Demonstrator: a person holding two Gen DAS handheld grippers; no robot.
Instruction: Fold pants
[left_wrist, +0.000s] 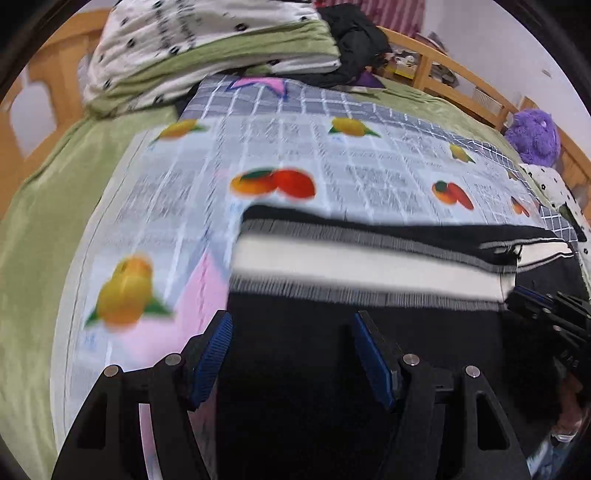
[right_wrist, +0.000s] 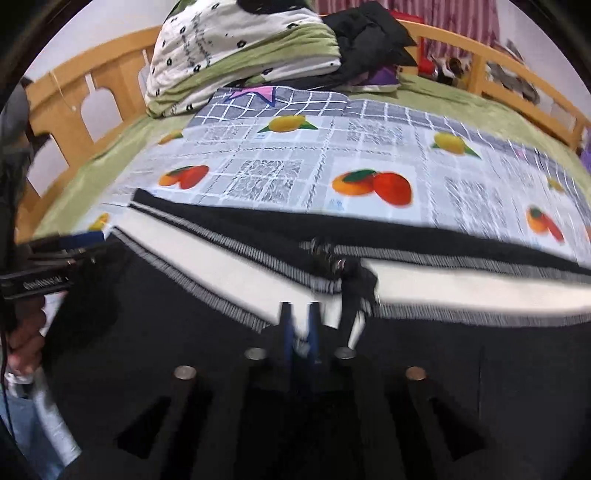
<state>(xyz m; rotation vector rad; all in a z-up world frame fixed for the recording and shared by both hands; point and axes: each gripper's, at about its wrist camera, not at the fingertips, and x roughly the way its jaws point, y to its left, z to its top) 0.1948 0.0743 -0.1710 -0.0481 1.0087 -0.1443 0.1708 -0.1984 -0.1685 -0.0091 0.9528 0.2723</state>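
pants: black w/ white side stripe (left_wrist: 369, 269), spread crosswise on the fruit-print sheet (left_wrist: 332, 166), lower half of both views. In right wrist view the stripe runs from 9 to 3 o'clock.
L gripper: left gripper (left_wrist: 291, 354) at 6 o'clock of its view, over the black cloth near the pants' left edge. Jaws stand wide, blue pads well apart. Dark cloth lies betw them but pads don't look to press on it; hard to be sure.
R gripper: right gripper (right_wrist: 299, 328) at 6 o'clock of its view. Jaws narrow, nearly together, pads at the stripe's near border. A sliver of light cloth seems pinched betw the pads, so I read it as a grip on the pants, not certain.
drawcord knot: dark bunch w/ metal eyelets (right_wrist: 340, 266) just at 1 o'clock of the R pads; prob. the waist area.
step: prob. taking hold of the near edge w/ both grippers, ready for a fold across the stripe toward 12 o'clock.
next move needs: L jaws to close on the edge first, then both lifted together, kept level so the cloth doesn't skew.
hidden/unclear: both views blurred. Pants' ends cut off at 3 o'clock. Near edge of cloth hidden under gripper bodies. Layers under the top one can't be told.
bkgd: folded bedding pile (right_wrist: 240, 55) at 12 o'clock, wooden bed rail (right_wrist: 74, 96) behind.
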